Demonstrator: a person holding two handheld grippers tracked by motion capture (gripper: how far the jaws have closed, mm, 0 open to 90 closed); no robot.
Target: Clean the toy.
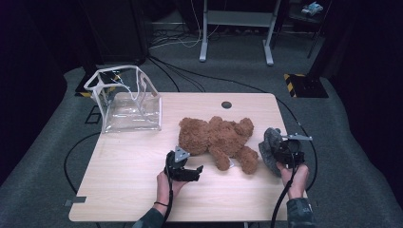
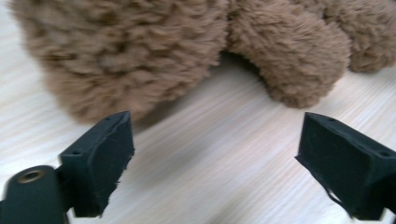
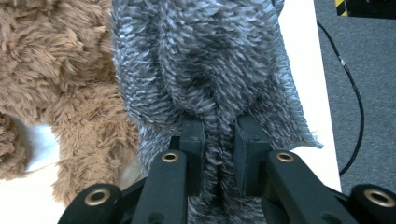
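— High view: right gripper (image 1: 278, 154) pinching grey furry cloth (image 1: 269, 148), at three o'clock of brown teddy bear (image 1: 219, 140).
— And left gripper (image 1: 191, 172)?
— Spread, empty; bear at one o'clock, just beside.

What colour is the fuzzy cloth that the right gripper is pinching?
The fuzzy cloth is grey, with darker patches. The right gripper view shows it best.

Left tool (image 1: 192, 171) low, jaws wide apart; right tool (image 1: 280, 154) with jaws clamped tight.
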